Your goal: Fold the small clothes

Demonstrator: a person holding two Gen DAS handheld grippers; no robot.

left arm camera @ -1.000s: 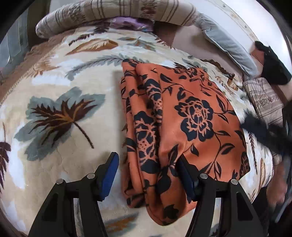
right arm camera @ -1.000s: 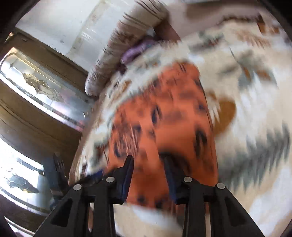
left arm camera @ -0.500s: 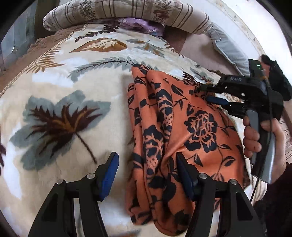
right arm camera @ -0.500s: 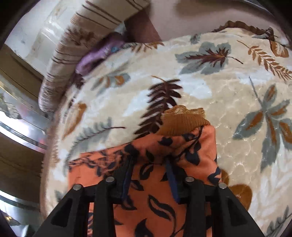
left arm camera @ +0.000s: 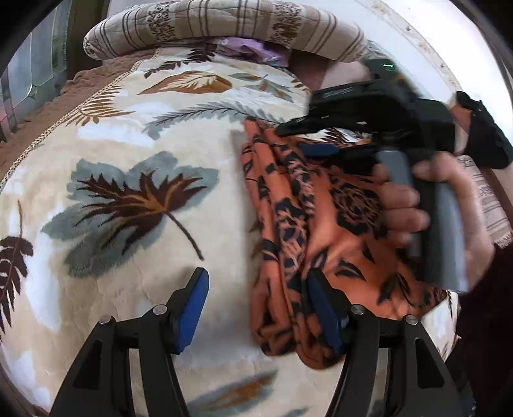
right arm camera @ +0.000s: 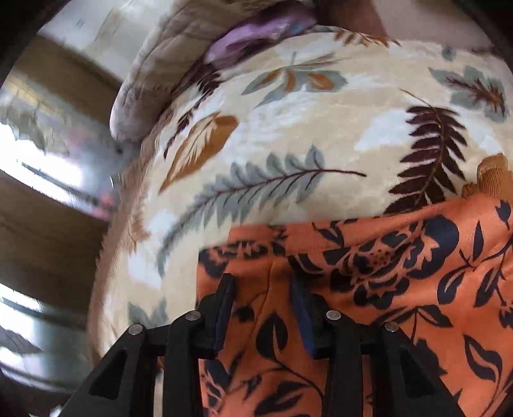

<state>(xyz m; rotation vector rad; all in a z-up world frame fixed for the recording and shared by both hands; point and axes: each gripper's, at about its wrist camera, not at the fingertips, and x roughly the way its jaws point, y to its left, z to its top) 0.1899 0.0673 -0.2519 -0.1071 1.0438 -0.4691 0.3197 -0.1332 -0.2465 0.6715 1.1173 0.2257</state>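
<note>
Orange cloth (left arm camera: 320, 231) with a dark flower print is seen lying in several folded layers on a cream blanket (left arm camera: 134, 179) with a leaf pattern. The left gripper (left arm camera: 258, 308) is held wide open near the closer end of the cloth; its right pad touches the fabric, while its left pad is placed over the bare blanket. The right gripper (right arm camera: 261, 311) is also seen with its jaws apart, and a raised fold of the cloth (right arm camera: 368, 288) is found between the two pads, but nothing is pinched. In the left wrist view this gripper (left arm camera: 301, 138) is blurred at the far edge of the cloth. A striped pillow (left arm camera: 221, 29) is seen behind the blanket.
</note>
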